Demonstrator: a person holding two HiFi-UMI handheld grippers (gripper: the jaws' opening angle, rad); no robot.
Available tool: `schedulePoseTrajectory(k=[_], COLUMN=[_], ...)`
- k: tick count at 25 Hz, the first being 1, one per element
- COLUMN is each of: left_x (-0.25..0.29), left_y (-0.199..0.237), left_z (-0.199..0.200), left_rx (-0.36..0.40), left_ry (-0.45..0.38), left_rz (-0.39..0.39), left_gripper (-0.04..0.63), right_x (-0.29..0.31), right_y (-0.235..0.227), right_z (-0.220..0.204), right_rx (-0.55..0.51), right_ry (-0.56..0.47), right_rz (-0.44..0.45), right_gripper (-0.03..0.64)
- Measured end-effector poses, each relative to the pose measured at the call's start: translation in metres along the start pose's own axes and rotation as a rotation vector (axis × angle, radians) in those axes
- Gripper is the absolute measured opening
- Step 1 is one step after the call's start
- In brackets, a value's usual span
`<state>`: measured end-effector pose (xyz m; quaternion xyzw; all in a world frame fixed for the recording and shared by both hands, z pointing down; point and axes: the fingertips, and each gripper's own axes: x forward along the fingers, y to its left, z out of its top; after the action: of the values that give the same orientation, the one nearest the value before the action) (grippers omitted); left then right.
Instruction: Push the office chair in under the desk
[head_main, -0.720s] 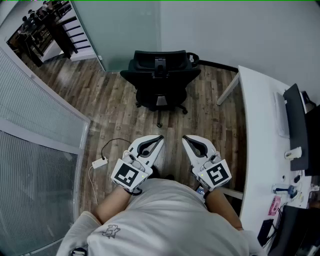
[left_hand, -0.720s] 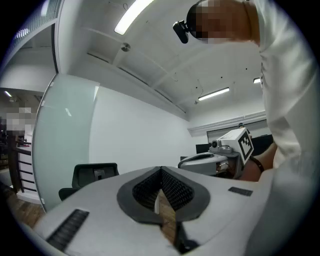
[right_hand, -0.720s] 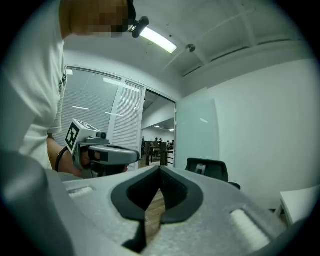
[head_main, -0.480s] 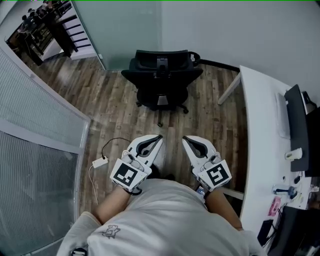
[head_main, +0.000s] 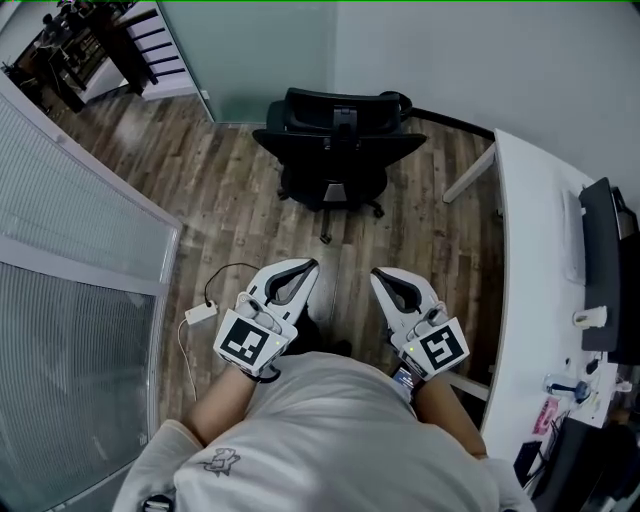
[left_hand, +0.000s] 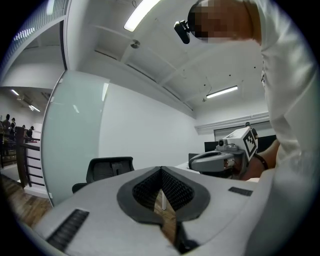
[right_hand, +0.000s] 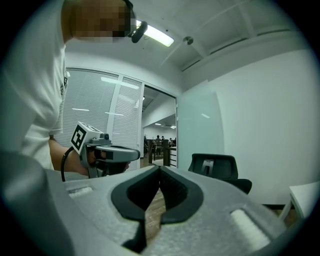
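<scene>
A black office chair (head_main: 338, 145) stands out on the wood floor by the far wall, well left of the white desk (head_main: 535, 260); it also shows ahead in the left gripper view (left_hand: 107, 170) and the right gripper view (right_hand: 217, 167). My left gripper (head_main: 312, 264) and right gripper (head_main: 375, 272) are held side by side close to my body, both shut with nothing between the jaws. Open floor separates them from the chair. Seen through each gripper's own view, the left gripper (left_hand: 161, 169) and the right gripper (right_hand: 159, 168) have their tips touching.
A glass partition (head_main: 70, 220) runs along the left, with a frosted panel (head_main: 250, 50) behind the chair. A white adapter and cable (head_main: 200, 315) lie on the floor near my left side. A monitor (head_main: 600, 260) and small items sit on the desk. A desk leg (head_main: 468, 172) slants beside the chair.
The whole view has shifted: the chair and desk now sit slightly further right and higher in the head view. Both grippers stay shut and side by side.
</scene>
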<state>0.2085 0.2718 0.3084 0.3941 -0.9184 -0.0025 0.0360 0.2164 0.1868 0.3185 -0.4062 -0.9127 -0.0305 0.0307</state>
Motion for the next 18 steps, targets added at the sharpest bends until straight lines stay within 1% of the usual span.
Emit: schedulePoseTrajectory(k=[2, 4, 7, 11, 12, 16, 18], left_x=[0.003, 0.005, 0.008, 0.016, 0.019, 0.028, 0.032], left_y=[0.017, 0.032, 0.064, 0.110, 0.120, 0.159, 0.176], left_z=[-0.001, -0.007, -0.012, -0.009, -0.008, -0.002, 0.005], left_rx=[0.004, 0.008, 0.005, -0.054, -0.058, -0.040, -0.040], left_ry=[0.002, 0.027, 0.037, 0.017, 0.017, 0.024, 0.025], left_rz=[-0.010, -0.034, -0.036, -0.045, -0.052, -0.080, -0.097], left_gripper=[-0.002, -0.002, -0.002, -0.002, -0.002, -0.002, -0.002], right_x=[0.015, 0.033, 0.066, 0.112, 0.123, 0.159, 0.175], right_y=[-0.004, -0.009, -0.015, -0.025, -0.029, -0.040, -0.046], right_z=[-0.002, -0.004, -0.005, -0.002, 0.000, 0.007, 0.010], right_rx=[0.001, 0.002, 0.000, -0.008, -0.007, -0.019, -0.019], right_ry=[0.009, 0.021, 0.034, 0.045, 0.051, 0.065, 0.069], right_rz=[0.007, 0.015, 0.028, 0.039, 0.039, 0.033, 0.015], right_gripper=[0.003, 0.003, 0.003, 0.003, 0.003, 0.003, 0.003])
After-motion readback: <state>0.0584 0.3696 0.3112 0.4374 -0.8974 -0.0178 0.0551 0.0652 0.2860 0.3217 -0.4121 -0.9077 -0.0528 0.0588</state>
